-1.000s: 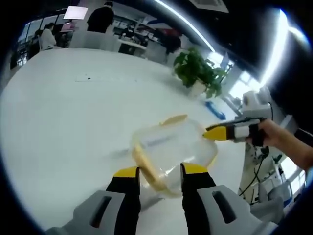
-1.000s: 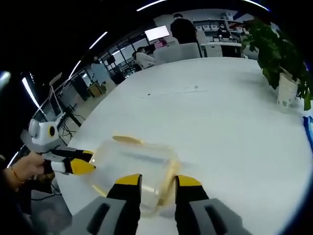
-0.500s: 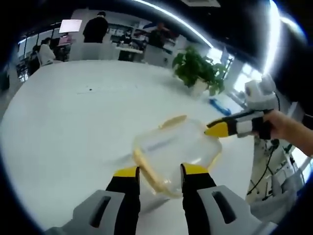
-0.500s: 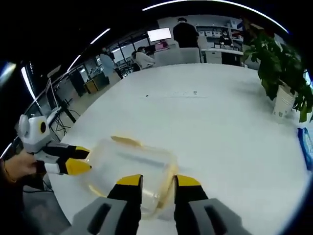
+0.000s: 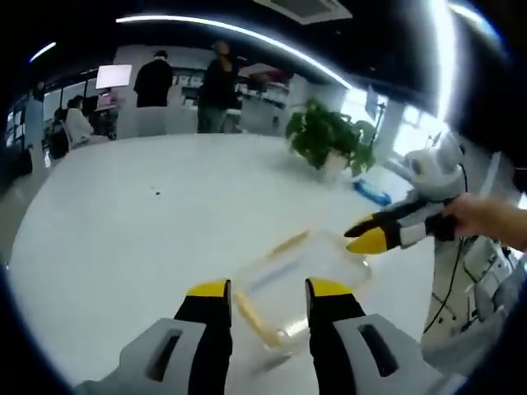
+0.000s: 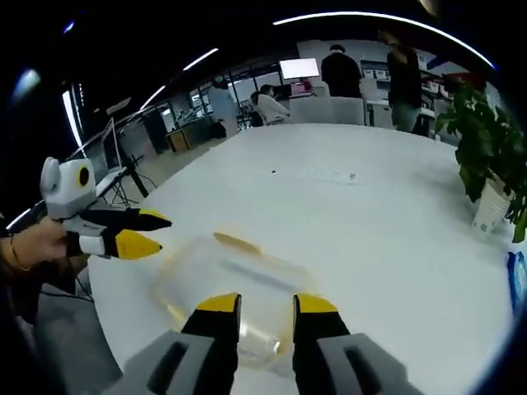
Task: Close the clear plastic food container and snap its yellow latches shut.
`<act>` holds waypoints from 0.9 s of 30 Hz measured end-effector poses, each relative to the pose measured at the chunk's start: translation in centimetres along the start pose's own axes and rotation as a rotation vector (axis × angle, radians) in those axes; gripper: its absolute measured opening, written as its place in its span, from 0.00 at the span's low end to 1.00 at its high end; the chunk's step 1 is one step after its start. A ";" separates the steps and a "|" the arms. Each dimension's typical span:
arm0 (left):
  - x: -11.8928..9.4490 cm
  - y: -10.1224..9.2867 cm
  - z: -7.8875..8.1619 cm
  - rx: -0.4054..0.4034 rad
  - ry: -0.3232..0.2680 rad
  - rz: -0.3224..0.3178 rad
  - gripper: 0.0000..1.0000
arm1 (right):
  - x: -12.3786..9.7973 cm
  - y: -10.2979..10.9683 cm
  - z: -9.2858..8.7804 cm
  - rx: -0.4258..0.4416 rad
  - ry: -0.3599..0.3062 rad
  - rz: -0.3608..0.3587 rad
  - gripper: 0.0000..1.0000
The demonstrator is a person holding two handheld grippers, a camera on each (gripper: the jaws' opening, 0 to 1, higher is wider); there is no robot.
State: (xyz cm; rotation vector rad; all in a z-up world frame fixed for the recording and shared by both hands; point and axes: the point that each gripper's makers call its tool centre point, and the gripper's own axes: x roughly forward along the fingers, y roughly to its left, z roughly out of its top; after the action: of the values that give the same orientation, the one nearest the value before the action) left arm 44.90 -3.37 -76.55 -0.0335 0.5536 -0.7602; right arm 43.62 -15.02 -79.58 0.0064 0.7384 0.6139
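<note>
A clear plastic container (image 5: 298, 276) with its lid on lies on the white table (image 5: 123, 214), just beyond my left gripper (image 5: 270, 290), which is open with nothing between its jaws. One yellow latch (image 5: 288, 243) flares out on the far side and another (image 5: 251, 311) lies near my jaws. My right gripper (image 5: 368, 233) comes in from the right, held by a hand (image 5: 492, 219), hovering above the container's right end. In the right gripper view the container (image 6: 230, 276) lies ahead of the open right gripper (image 6: 267, 304), with a latch (image 6: 239, 243) on its far side. The left gripper (image 6: 142, 232) hovers at the left, its jaws parted.
A potted plant (image 5: 325, 136) (image 6: 494, 164) and a blue object (image 5: 372, 193) stand toward the table's far right. People (image 5: 152, 82) are at desks beyond the table. The table's edge (image 6: 107, 296) runs close to the container, with the floor and cables beyond it.
Both grippers have lifted and drawn back from the container, which now sits lower in both views. The container itself has stayed on the table. A person walks in the background.
</note>
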 end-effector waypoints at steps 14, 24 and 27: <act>1.7 -3.3 -0.9 0.241 0.093 -0.135 0.48 | 1.1 2.6 0.7 -0.211 0.042 0.133 0.31; 2.2 -2.9 -1.2 0.277 0.116 -0.134 0.46 | 2.0 2.7 1.6 -0.286 0.054 0.165 0.29; 2.4 -3.0 -1.3 0.297 0.125 -0.142 0.46 | 2.3 3.0 1.7 -0.314 0.067 0.178 0.29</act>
State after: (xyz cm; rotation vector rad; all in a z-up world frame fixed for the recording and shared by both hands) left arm 43.72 -6.91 -78.12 0.2538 0.5559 -0.9816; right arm 44.46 -11.00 -79.06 -0.2409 0.7040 0.8988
